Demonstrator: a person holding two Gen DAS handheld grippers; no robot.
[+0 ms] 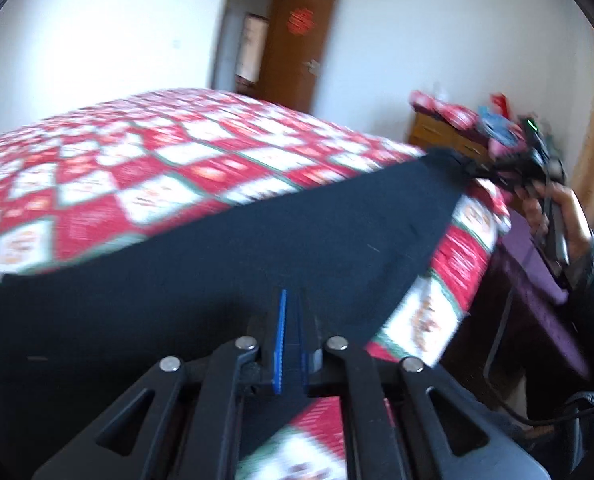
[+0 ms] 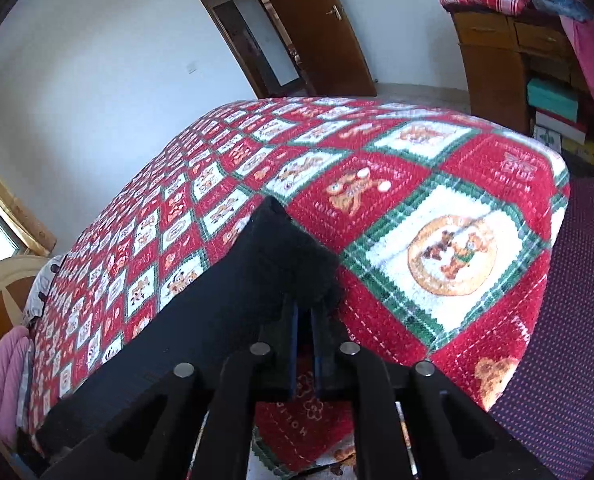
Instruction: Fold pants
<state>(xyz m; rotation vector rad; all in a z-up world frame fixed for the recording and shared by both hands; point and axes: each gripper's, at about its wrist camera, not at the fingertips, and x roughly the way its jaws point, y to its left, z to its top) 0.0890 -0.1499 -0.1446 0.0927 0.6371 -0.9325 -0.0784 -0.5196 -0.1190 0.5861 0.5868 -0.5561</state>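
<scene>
Dark navy pants (image 1: 257,248) hang stretched in the air above the bed, held at both ends. My left gripper (image 1: 292,320) is shut on one edge of the pants, the cloth pinched between its blue pads. My right gripper (image 2: 305,320) is shut on the other end of the pants (image 2: 225,304), which bunch up over its fingertips. In the left wrist view the right gripper (image 1: 513,164) and the hand holding it show at the far right, with the pants pulled taut between the two.
The bed is covered by a red, white and green patchwork blanket (image 2: 417,200). A wooden dresser (image 2: 493,64) with piled cloth stands at the far right. An open brown door (image 2: 321,32) is behind the bed. A purple seat (image 2: 569,320) lies to the right. Pink cloth (image 2: 1,376) lies at the left.
</scene>
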